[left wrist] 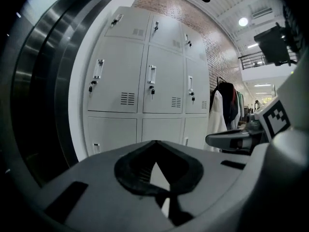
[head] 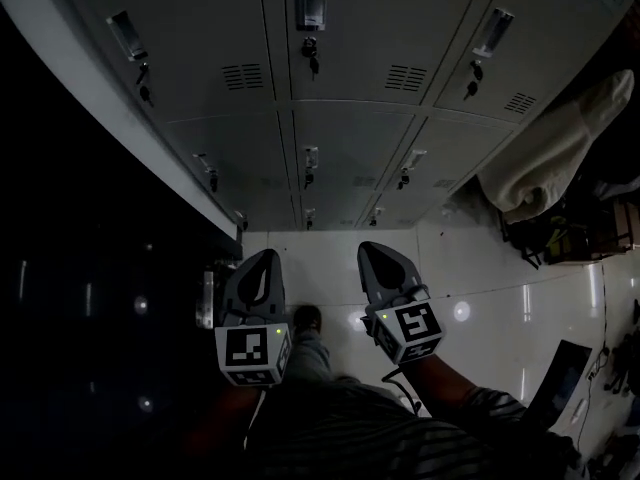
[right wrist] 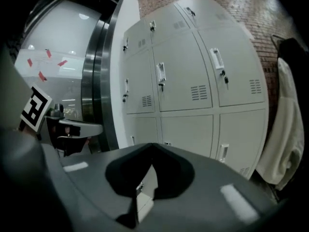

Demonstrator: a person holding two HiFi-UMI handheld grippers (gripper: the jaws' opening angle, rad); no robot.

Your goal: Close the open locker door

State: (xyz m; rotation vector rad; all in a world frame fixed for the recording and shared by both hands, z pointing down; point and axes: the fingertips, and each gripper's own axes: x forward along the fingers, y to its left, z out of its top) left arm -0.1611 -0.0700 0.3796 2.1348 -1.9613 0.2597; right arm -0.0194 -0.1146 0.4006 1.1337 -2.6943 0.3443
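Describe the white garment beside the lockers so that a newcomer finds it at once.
Start at the wall of grey lockers. Just past its right end hang dark clothes. The white garment hangs nearest the lockers and is the only pale piece there.

No legible text, labels or numbers on the lockers (head: 350, 68) or elsewhere.

I see pale grey lockers (left wrist: 154, 81); a red-brown brick wall (left wrist: 212, 37). A cream cloth (head: 560, 148); a striped sleeve (head: 500, 418).
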